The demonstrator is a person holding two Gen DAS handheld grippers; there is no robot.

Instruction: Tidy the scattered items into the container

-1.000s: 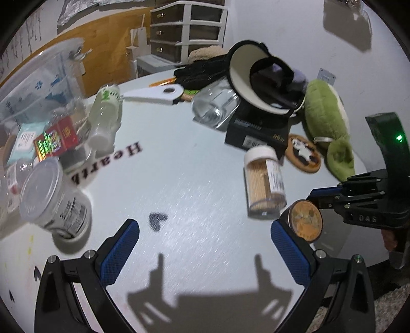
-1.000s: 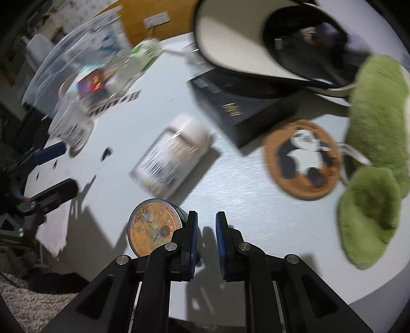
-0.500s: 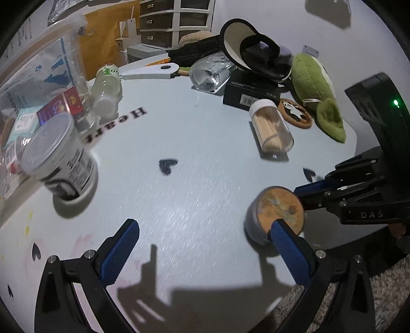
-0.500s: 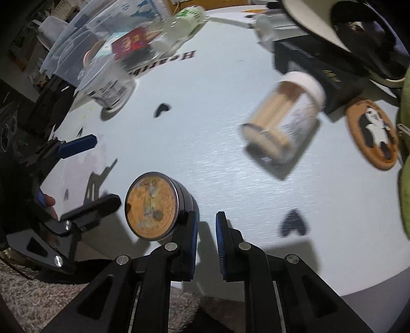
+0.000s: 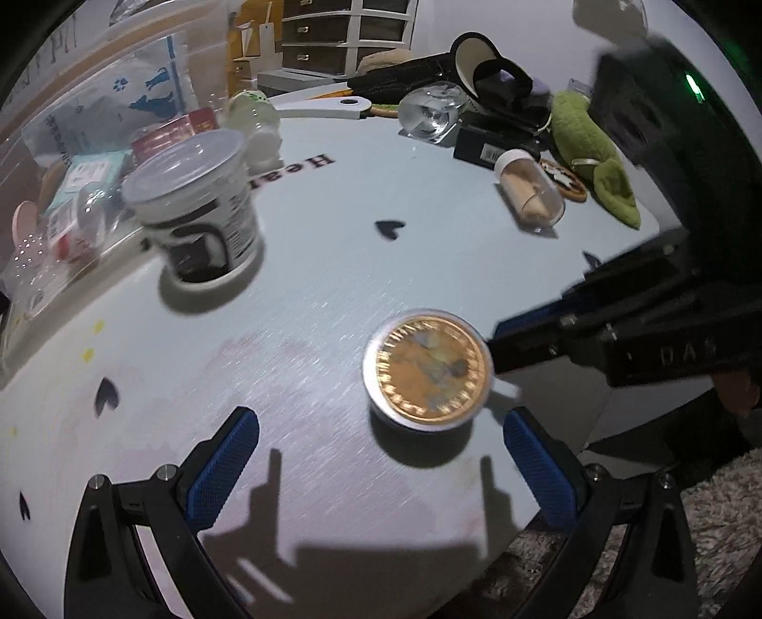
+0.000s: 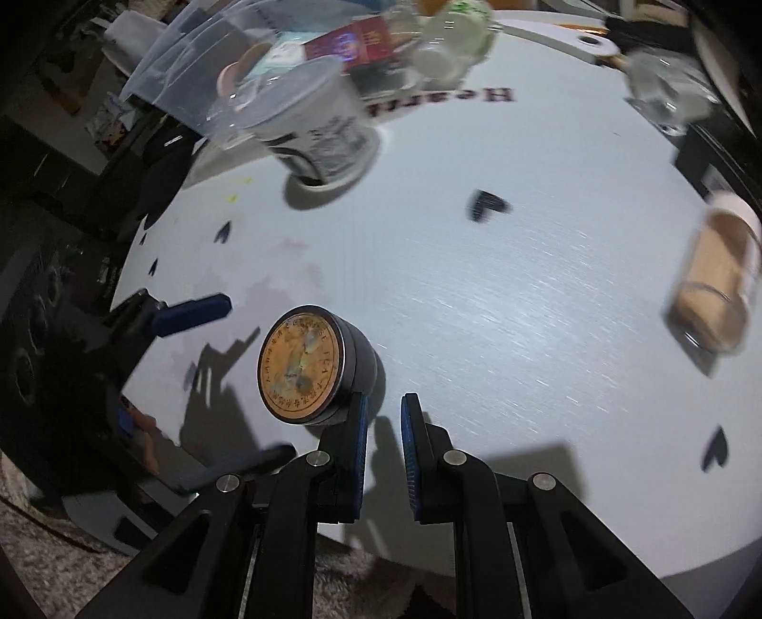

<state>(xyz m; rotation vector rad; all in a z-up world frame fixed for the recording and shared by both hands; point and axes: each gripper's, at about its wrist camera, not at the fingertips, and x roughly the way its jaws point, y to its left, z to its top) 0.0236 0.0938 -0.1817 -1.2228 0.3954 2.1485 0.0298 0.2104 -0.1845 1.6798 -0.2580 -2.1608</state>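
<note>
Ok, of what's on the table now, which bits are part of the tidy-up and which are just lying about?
Part of the job:
- round tin, beside the shut right gripper
- clear container, already part filled
- yogurt tub
- toothpick jar
- open left gripper

Lying about, as far as I can tell:
- drawer unit behind the table
- rug

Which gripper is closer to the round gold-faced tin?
Right. The right gripper has one finger against the tin; the left gripper hovers open just short of it.
</note>
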